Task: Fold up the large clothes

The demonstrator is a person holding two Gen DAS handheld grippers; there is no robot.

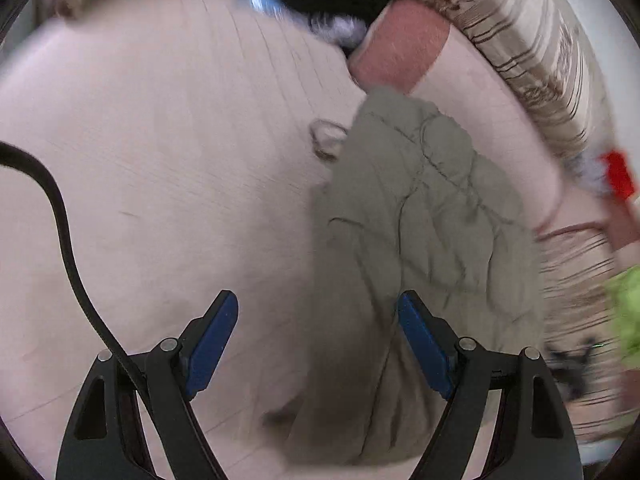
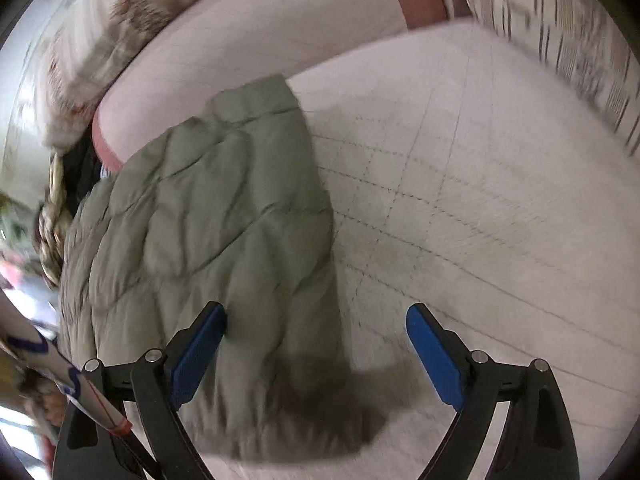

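Olive-green quilted puffer jacket [image 1: 424, 216] [image 2: 208, 232], matte fabric, stitched in wavy padded channels. Lies flat and folded into a long narrow bundle on a pale pink bedsheet [image 1: 160, 160] [image 2: 460, 200]. One narrow end reaches the far side; the near end is rumpled. Frames blurred; zipper and sleeves not discernible.

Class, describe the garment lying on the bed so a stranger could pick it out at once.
Start with the pale pink bed sheet that fills both views. On it lies one olive-green quilted jacket, below the salmon-pink pillow. Its puffy stitched panels and drab green set it apart from the smooth pink bedding around it.
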